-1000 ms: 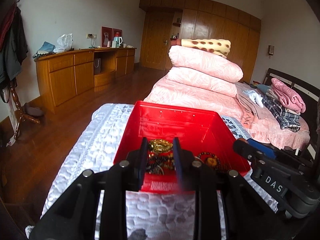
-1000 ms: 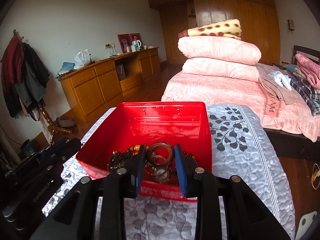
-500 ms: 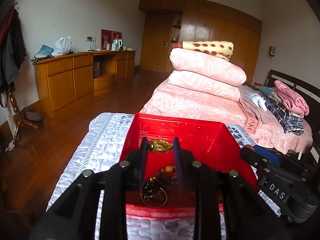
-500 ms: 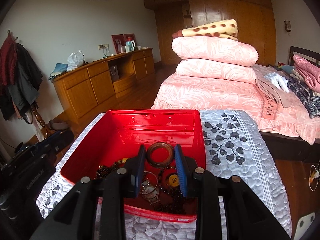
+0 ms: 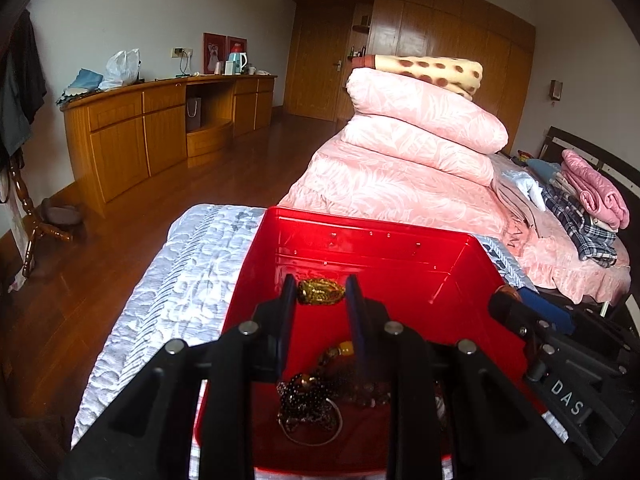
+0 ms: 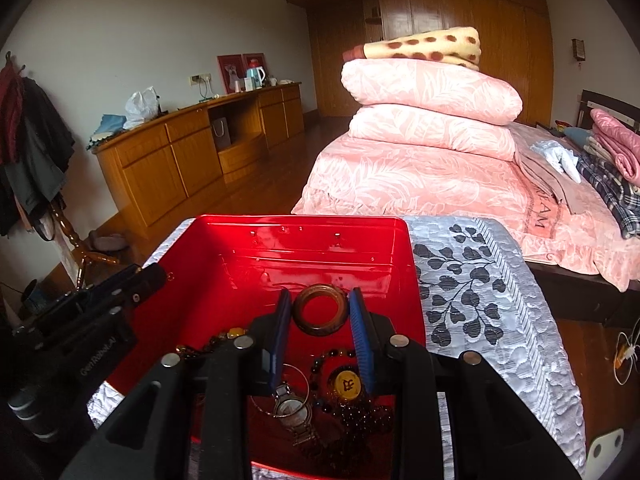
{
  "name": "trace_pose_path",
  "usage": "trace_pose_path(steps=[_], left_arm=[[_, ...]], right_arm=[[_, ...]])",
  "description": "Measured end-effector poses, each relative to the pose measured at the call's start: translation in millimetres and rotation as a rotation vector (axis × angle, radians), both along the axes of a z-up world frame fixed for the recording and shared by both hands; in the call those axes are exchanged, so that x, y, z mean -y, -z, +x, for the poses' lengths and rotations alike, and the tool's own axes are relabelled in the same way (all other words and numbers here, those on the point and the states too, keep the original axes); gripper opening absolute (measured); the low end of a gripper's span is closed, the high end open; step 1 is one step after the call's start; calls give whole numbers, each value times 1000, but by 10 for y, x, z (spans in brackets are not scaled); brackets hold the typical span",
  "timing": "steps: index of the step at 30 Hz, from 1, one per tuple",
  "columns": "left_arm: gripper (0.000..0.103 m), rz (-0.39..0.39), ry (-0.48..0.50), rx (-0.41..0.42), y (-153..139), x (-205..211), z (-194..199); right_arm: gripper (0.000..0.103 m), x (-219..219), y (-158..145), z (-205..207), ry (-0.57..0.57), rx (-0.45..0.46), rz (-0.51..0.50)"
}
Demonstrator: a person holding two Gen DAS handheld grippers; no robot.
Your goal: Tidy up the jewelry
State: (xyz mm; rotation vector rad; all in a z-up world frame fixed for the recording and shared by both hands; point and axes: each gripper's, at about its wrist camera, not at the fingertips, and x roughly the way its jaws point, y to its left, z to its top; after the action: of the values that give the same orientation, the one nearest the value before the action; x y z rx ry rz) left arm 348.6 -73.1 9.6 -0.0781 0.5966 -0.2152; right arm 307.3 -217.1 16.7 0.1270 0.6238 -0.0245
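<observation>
The left claw (image 5: 320, 294) grips a gold, beaded piece of jewelry (image 5: 321, 291) between its tips, above the open red box (image 5: 256, 264); what kind of piece it is cannot be made out. The right claw (image 6: 319, 312) is closed on a brown ring-shaped bangle (image 6: 319, 314), also above the box. In the box lie a dark bead bracelet (image 5: 308, 398) on a thin wire hoop (image 5: 316, 432), an amber bead (image 5: 346, 348), a wristwatch (image 6: 292, 410), and a yellow disc with a red character (image 6: 347, 386) among dark beads; the claws' black frames hide the near parts of this pile. The box sits on a grey quilted, leaf-patterned cover (image 6: 472, 292). Beyond it stands a bed with stacked pink quilts (image 5: 416, 136).
</observation>
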Motion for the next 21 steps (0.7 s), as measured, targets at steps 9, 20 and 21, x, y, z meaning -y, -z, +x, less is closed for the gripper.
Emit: trace_pose_path(steps=[9, 20, 21], left_arm=[[47, 5, 7, 2, 43, 12, 47], [76, 3, -9, 26, 32, -26, 19], [77, 8, -12, 32, 26, -26, 10]], right_arm=[[43, 66, 39, 43, 23, 12, 13], [59, 151, 81, -24, 47, 32, 38], [62, 151, 83, -32, 52, 33, 31]])
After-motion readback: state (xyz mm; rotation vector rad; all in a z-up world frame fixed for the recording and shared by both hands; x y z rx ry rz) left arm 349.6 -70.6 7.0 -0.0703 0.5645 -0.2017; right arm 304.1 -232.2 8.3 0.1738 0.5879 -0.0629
